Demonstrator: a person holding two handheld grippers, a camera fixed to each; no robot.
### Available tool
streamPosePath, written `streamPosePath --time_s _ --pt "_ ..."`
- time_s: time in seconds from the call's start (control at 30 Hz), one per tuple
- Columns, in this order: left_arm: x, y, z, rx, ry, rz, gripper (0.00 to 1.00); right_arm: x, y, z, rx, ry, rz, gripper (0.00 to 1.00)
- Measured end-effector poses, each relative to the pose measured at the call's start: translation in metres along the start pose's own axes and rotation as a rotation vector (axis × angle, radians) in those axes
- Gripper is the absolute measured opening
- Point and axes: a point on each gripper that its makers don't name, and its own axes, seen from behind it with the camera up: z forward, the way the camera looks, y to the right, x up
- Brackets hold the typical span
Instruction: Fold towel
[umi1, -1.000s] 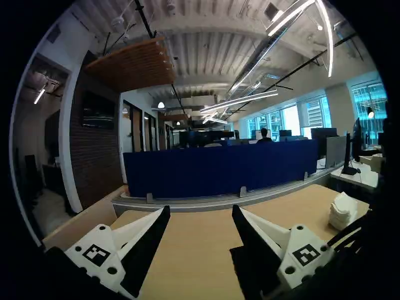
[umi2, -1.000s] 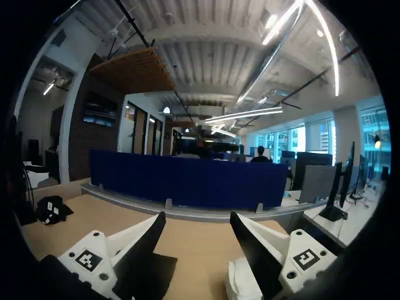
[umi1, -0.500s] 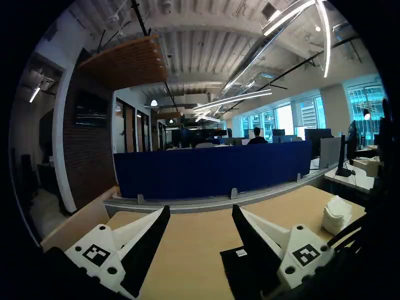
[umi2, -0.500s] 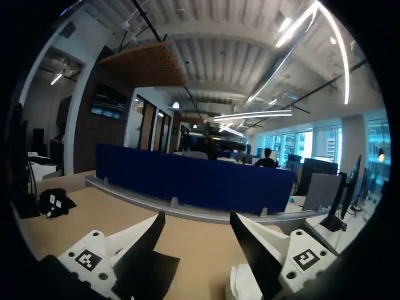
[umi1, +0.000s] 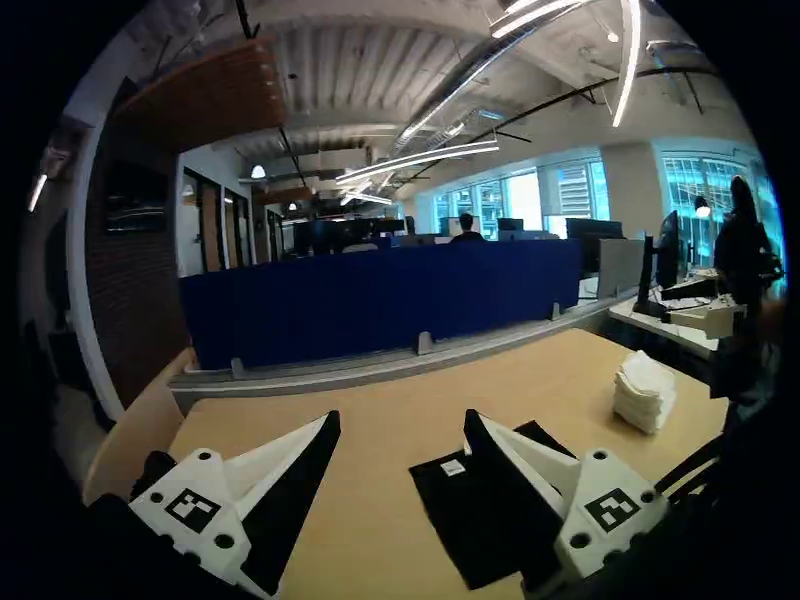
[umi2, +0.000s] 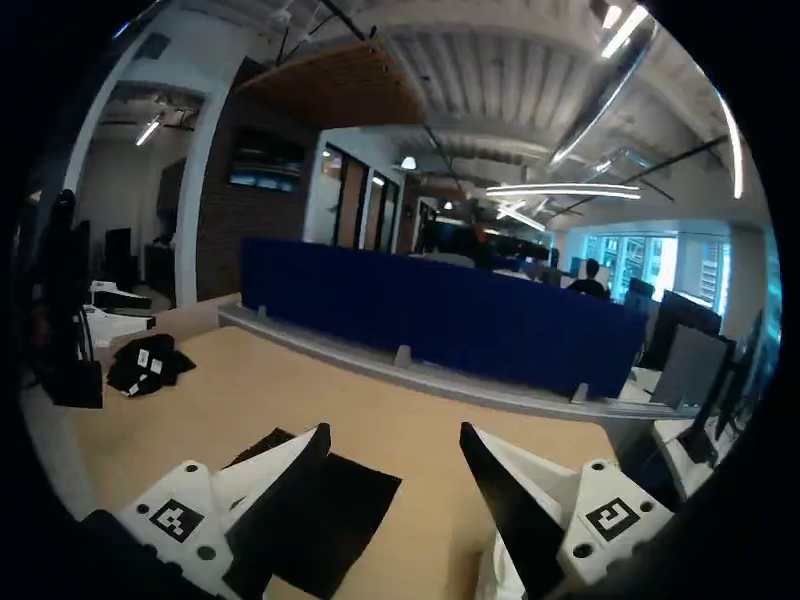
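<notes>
Both views have tipped downward since a second ago, showing more tabletop (umi1: 420, 385) and the black towel (umi1: 470, 505). The towel lies flat near the front edge, turned cornerwise with one corner pointing far. The fingers hide its long axis. The left gripper (umi1: 400, 418) and right gripper (umi2: 393, 430) hover, fingers apart, holding nothing.
</notes>
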Motion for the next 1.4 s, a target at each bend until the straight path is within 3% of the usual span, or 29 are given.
streamPosePath --time_s 0.1,0.2,0.6,0.9,1.4 --pt "-0.010 0.017 0.004 -0.077 -0.041 0.026 0.92 -0.009 -0.008 0.005 0.054 -0.045 -0.008 1.00" --pt "-0.017 0.025 0.006 -0.120 -0.067 0.060 0.92 -0.015 -0.014 0.008 0.097 -0.074 -0.014 1.00" --pt "-0.046 0.040 0.016 -0.169 -0.109 0.105 0.92 -0.041 -0.026 0.011 0.158 -0.133 -0.060 1.00" --pt "-0.095 0.052 0.025 -0.192 -0.166 0.128 0.92 -0.090 -0.031 0.020 0.146 -0.191 -0.088 1.00" --pt "-0.179 0.071 0.033 -0.255 -0.283 0.160 0.92 -0.173 -0.050 0.033 0.188 -0.294 -0.075 1.00"
